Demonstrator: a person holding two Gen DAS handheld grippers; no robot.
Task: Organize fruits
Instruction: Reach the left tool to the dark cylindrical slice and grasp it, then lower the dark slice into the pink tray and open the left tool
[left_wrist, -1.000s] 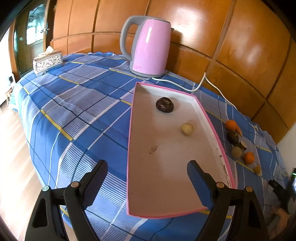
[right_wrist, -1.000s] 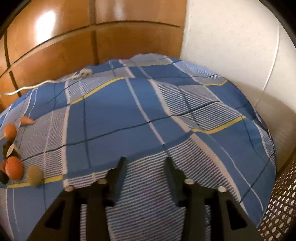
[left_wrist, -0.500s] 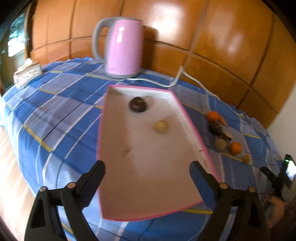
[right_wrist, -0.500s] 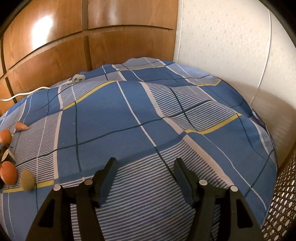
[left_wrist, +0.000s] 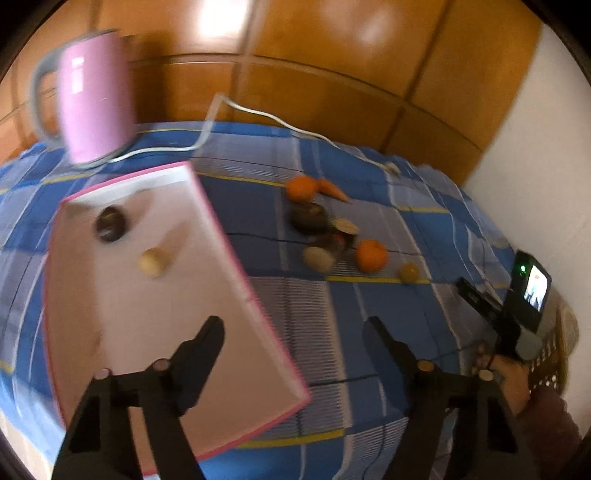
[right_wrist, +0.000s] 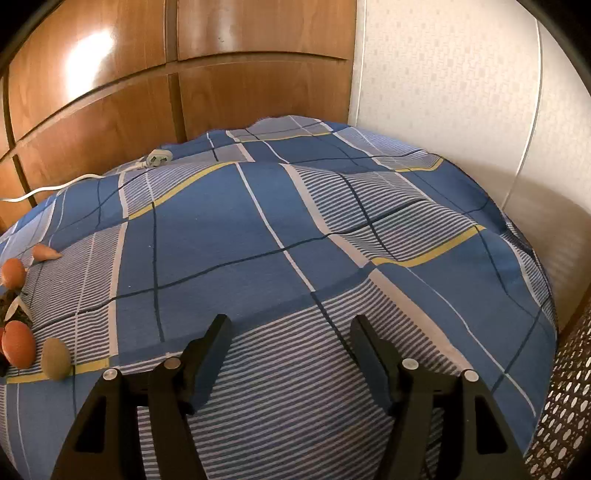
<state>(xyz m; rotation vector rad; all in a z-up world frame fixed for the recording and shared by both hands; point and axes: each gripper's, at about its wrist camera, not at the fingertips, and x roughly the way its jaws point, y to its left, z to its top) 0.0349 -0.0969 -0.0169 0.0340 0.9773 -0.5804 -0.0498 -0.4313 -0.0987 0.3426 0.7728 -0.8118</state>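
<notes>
A pink-rimmed tray (left_wrist: 236, 269) lies on the blue checked cloth and holds a dark round fruit (left_wrist: 110, 223) and a pale round fruit (left_wrist: 151, 261). Right of it lies a loose cluster: two oranges (left_wrist: 371, 255), a carrot (left_wrist: 334, 190), a dark fruit (left_wrist: 308, 218), a pale fruit (left_wrist: 317, 258) and a small yellow-green fruit (left_wrist: 410, 272). My left gripper (left_wrist: 293, 330) hangs over the tray's right rim, jaws closing on nothing. My right gripper (right_wrist: 290, 328) hovers over bare cloth, jaws opening and empty; an orange (right_wrist: 18, 349) and a greenish fruit (right_wrist: 55, 359) lie at its far left.
A pink kettle (left_wrist: 94, 99) stands behind the tray, its white cord (left_wrist: 258, 114) trailing to a plug (right_wrist: 157, 158) on the cloth. Wood panelling and a white wall back the table. A person's hand holds the other gripper (left_wrist: 517, 314). A perforated basket (right_wrist: 569, 398) stands at the right edge.
The left view has swung right: tray and kettle slid leftward, the fruit cluster came to the middle. The left jaws narrowed. The right jaws spread wider; that hand stayed put.
</notes>
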